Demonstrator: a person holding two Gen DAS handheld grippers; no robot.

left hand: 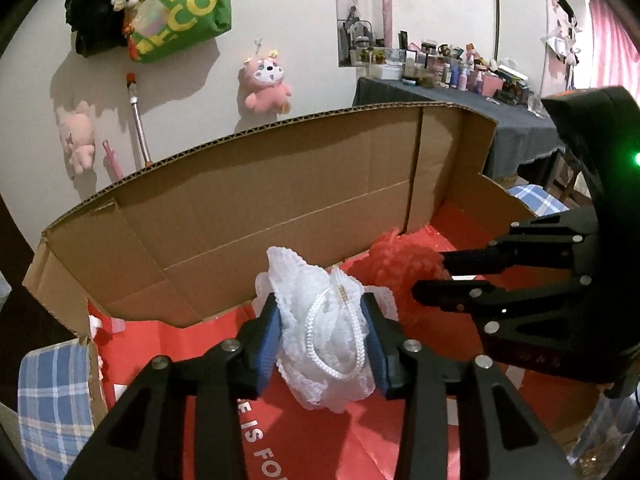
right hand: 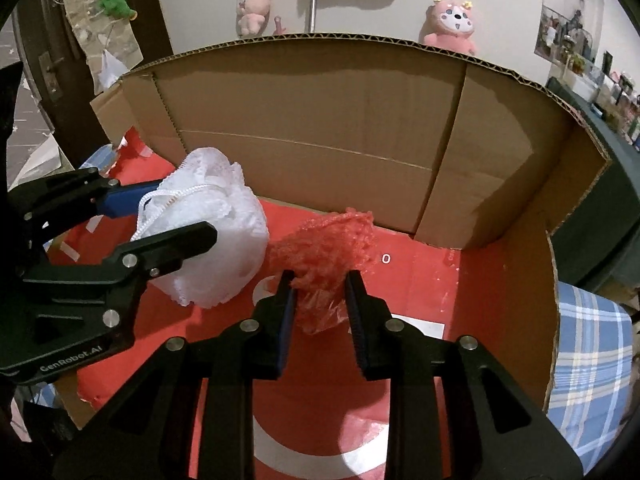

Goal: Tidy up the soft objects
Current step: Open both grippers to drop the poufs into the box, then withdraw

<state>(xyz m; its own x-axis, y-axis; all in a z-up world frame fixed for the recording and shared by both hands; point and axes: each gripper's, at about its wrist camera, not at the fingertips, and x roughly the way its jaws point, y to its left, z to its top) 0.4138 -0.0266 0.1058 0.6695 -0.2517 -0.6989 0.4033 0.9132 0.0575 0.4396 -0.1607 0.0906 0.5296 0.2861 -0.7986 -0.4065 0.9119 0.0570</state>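
Left claw [left hand: 324,336] clamps white pouf [left hand: 320,320] – right claw [right hand: 320,300] nearly shut, pinching red pouf [right hand: 324,252].

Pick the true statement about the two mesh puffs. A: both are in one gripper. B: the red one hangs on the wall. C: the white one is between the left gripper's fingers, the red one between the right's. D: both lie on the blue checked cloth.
C: the white puff sits between the left gripper fingers, the red puff between the right gripper fingers.

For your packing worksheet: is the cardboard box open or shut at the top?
Open. The cardboard box has its flaps standing upright, and the white bath pouf and red bath pouf show over its red floor.
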